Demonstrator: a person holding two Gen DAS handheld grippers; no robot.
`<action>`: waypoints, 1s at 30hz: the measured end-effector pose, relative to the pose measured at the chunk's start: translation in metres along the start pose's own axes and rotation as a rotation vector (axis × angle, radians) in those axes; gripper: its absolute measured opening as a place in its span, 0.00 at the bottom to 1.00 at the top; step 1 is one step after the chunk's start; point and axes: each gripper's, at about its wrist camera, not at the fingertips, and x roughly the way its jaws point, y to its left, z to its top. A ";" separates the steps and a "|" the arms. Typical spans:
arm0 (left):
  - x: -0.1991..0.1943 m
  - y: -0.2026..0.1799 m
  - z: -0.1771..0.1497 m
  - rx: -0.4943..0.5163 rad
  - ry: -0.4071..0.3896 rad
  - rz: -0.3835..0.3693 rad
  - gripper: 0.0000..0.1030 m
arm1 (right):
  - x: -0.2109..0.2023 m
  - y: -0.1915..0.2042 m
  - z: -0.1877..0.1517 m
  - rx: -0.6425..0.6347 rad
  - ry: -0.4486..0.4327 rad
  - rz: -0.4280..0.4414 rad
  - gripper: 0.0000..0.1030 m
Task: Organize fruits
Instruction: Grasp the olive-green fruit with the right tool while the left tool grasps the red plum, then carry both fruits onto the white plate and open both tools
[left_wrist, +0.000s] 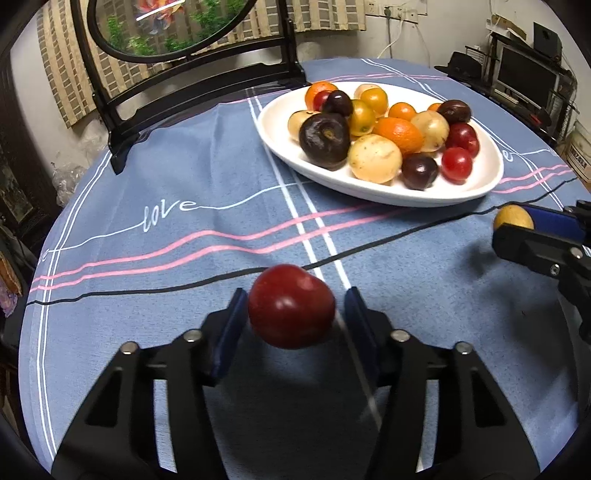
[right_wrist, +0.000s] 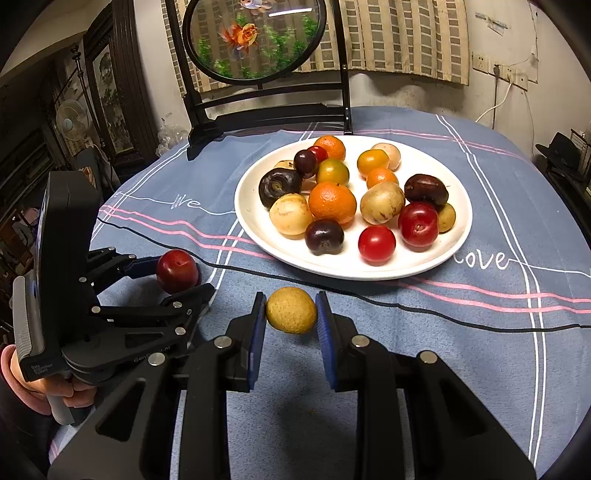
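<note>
Your left hand-held gripper (left_wrist: 291, 314) brackets a red plum (left_wrist: 291, 306), its right pad apparently clear; whether it grips, I cannot tell. Your right hand-held gripper (right_wrist: 291, 314) pinches a yellow fruit (right_wrist: 291, 310). Both hover near the white plate (right_wrist: 258, 236); next, probably carry them over.

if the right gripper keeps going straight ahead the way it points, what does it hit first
Probably the near rim of the white plate, just beyond the yellow fruit between the right gripper fingers; only bare tablecloth lies between. Height is unclear.
</note>
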 end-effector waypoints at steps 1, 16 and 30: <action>-0.001 -0.002 -0.001 0.012 -0.007 0.017 0.44 | 0.000 0.000 0.000 0.000 -0.001 0.001 0.26; -0.024 -0.007 -0.014 -0.063 -0.029 -0.040 0.41 | -0.008 -0.005 -0.003 0.031 -0.001 0.047 0.26; -0.046 -0.027 0.087 -0.074 -0.205 -0.109 0.41 | -0.035 -0.064 0.053 0.145 -0.212 0.033 0.26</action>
